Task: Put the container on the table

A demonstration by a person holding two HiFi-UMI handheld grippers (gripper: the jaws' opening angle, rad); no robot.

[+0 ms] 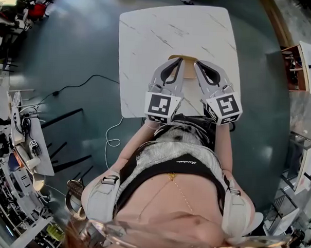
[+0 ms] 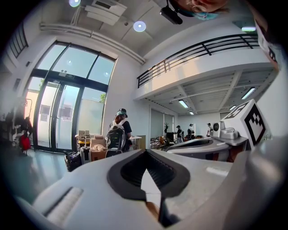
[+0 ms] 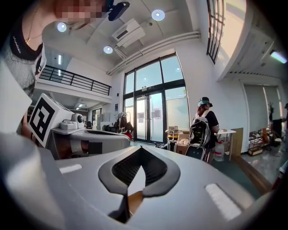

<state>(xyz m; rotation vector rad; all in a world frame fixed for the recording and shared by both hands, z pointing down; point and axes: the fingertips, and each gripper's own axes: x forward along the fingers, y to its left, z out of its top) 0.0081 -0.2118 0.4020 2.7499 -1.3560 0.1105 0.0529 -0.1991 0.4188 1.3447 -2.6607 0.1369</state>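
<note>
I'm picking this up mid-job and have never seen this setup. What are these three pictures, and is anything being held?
There is no robot arm here: a person holds a two-jawed tool in each hand. The head view comes from a camera on the person's head, looking steeply down at their body, both tools and a white marbled table. The other two views come from cameras riding on the left tool and the right tool, looking along the jaws into the room. The marker cubes are part of the tools. The only thing over the table is a tan container, seen between the tool tips. Both tools' jaws are closed, and brown shows in each slit, so each seems to pinch the container's edge. Whether it rests on the table, I cannot tell.
</note>
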